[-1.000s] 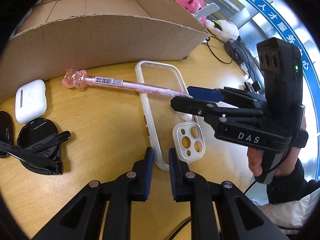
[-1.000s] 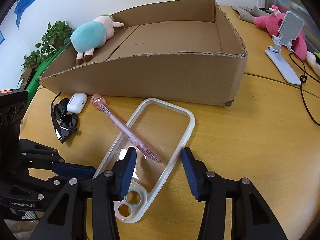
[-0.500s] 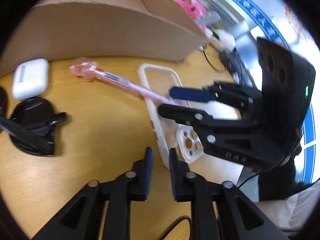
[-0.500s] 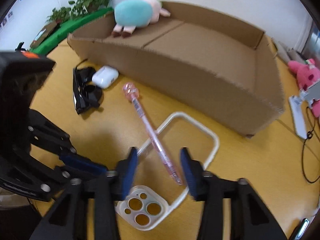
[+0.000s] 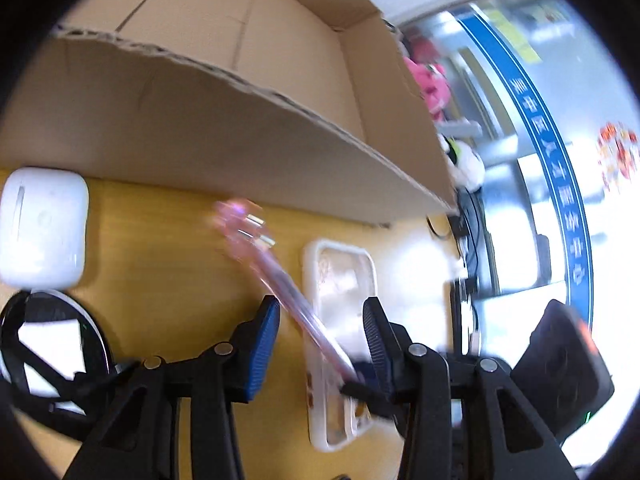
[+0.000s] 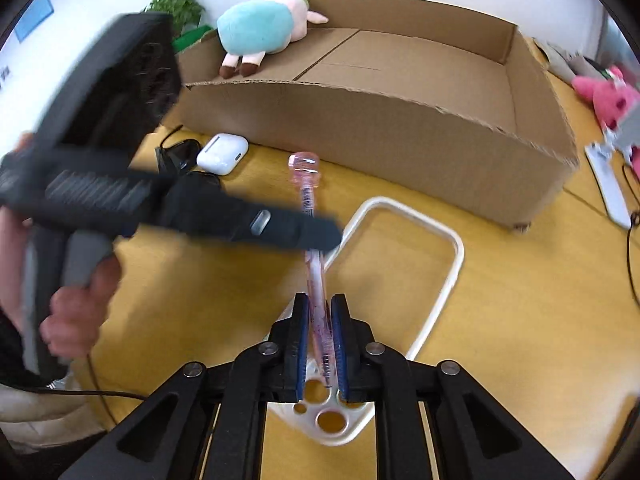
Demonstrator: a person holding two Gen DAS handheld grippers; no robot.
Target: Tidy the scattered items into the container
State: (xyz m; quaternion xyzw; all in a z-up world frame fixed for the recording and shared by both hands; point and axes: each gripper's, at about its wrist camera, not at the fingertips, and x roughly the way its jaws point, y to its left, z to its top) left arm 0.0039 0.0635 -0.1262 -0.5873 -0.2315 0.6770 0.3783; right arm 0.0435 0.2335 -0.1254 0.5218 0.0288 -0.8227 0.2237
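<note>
Now right tool (image 6: 319, 330) around pink pen (image 6: 309, 196)

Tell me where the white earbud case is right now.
The white earbud case lies on the wooden table at the left of the right wrist view, just in front of the cardboard box, between the black sunglasses and the pink pen.
</note>
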